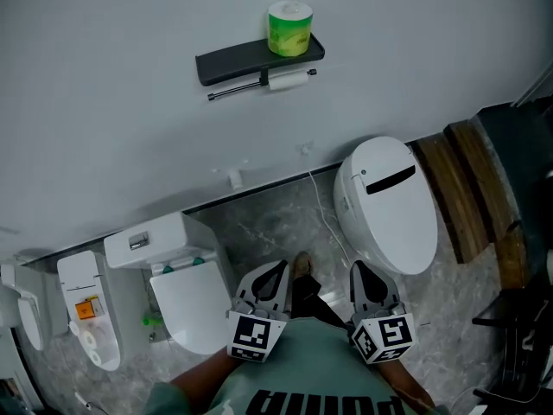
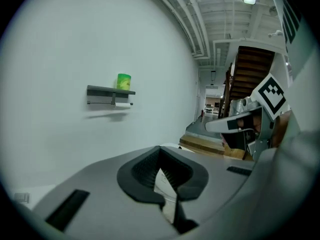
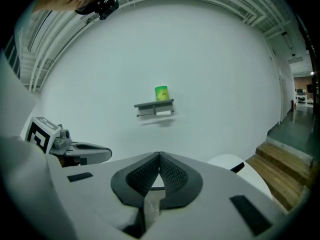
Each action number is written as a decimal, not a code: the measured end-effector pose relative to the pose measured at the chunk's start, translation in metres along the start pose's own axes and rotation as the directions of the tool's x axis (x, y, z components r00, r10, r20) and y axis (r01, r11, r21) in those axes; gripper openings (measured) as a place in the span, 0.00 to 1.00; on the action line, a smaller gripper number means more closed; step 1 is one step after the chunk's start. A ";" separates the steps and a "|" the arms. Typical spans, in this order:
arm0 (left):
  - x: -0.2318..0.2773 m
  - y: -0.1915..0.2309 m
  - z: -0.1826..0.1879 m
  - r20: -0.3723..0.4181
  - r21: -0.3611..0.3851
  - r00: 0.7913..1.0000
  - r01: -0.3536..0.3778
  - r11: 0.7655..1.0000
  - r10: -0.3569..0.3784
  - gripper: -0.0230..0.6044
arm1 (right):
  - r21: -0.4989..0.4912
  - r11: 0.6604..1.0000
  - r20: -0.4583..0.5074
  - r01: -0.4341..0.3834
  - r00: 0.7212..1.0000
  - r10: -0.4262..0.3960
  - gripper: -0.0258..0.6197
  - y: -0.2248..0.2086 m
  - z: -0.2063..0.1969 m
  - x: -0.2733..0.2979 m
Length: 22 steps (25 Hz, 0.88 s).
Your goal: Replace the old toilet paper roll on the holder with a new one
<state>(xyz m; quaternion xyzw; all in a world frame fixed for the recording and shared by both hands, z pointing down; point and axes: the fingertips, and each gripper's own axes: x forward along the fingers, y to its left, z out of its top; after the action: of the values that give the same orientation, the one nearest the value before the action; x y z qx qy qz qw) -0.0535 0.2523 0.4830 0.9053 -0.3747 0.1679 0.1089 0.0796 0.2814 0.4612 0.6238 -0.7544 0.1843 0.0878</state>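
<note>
Closed right tool (image 1: 361, 271); upright green roll (image 1: 289, 28)

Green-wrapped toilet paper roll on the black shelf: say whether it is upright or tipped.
Upright: the green-wrapped toilet paper roll stands on its flat end on the black wall shelf, round top showing.

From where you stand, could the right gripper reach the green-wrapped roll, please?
Probably not yet: the right gripper is shut, low by the body, far from the green-wrapped roll on the shelf. Nothing blocks the way.
</note>
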 end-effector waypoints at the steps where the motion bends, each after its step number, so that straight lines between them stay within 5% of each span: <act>1: 0.010 0.004 0.005 -0.004 -0.004 1.000 -0.008 1.000 0.008 0.04 | 0.004 1.000 0.001 -0.005 1.000 0.005 0.05 -0.008 0.006 0.010; 11: 0.092 0.031 0.051 -0.033 0.012 0.996 -0.080 0.997 0.080 0.04 | 0.047 0.994 0.012 -0.102 0.995 0.102 0.05 -0.066 0.051 0.096; 22: 0.125 0.059 0.089 -0.014 0.039 0.982 -0.186 0.982 0.187 0.04 | 0.031 0.975 0.101 -0.220 0.971 0.216 0.05 -0.080 0.104 0.150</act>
<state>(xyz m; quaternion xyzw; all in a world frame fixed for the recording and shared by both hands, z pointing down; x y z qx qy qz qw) 0.0073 0.1024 0.4536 0.8665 -0.4538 0.1923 0.0790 0.1367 0.0920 0.4335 0.5471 -0.8177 0.1780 0.0171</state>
